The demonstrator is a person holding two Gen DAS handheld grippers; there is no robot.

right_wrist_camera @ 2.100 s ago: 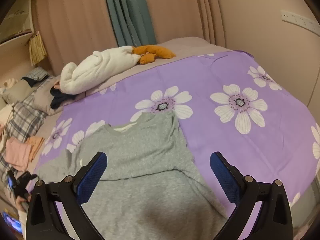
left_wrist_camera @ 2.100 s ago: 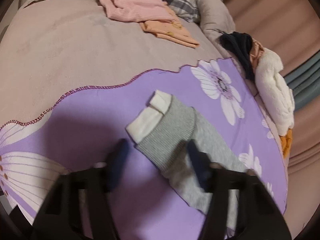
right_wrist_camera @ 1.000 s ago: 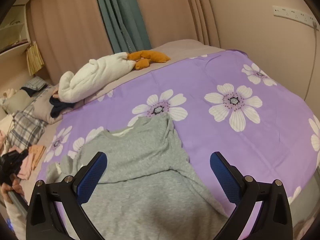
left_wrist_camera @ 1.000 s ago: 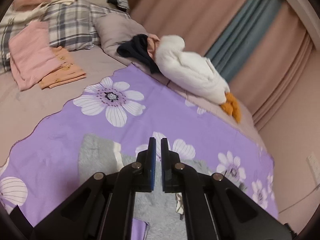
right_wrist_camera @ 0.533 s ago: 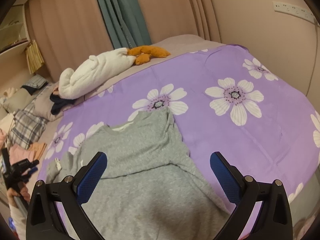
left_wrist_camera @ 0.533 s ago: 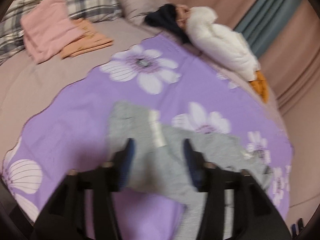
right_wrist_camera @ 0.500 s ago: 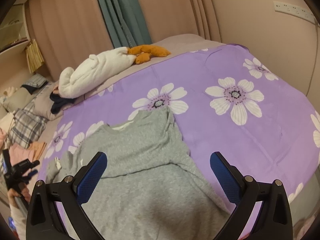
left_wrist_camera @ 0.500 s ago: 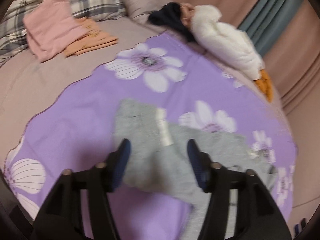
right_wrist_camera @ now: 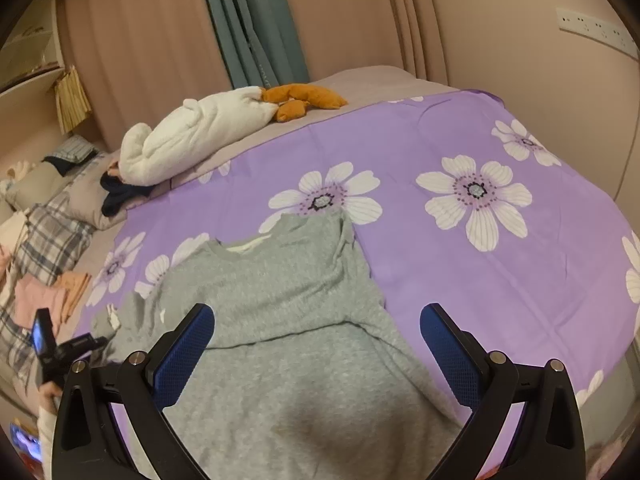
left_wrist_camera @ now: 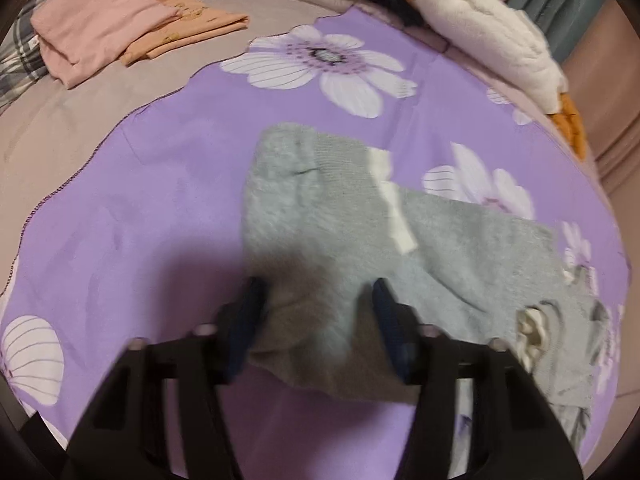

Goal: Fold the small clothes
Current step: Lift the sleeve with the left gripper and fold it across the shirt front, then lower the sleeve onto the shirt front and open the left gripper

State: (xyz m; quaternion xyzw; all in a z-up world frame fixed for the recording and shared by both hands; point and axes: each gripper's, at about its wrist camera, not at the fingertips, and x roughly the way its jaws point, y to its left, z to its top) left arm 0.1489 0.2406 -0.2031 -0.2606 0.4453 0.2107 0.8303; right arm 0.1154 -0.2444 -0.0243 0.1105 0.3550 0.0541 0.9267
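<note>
A grey sweater (right_wrist_camera: 280,292) lies spread on the purple flowered sheet (right_wrist_camera: 440,264), its lower part folded up. In the left wrist view its sleeve (left_wrist_camera: 320,200) is folded inward, with a white cuff lining showing. My left gripper (left_wrist_camera: 316,312) hangs low over that sleeve; its jaws are closing with grey fabric between them, and the pads are not visibly pressing on it. The same left gripper (right_wrist_camera: 68,352) appears at the sweater's left side in the right wrist view. My right gripper (right_wrist_camera: 316,344) stands wide open above the sweater's body, holding nothing.
A white plush toy (right_wrist_camera: 192,136) with orange feet lies along the far side of the bed. Folded pink clothes (left_wrist_camera: 92,28) and an orange garment (left_wrist_camera: 192,28) sit beside a plaid pillow (right_wrist_camera: 52,236). Curtains and a wall stand behind the bed.
The left gripper, shut a second ago, opened, tipped down and sank onto the sleeve; its fingers now stand a little closer than half a second ago. The right gripper kept still.
</note>
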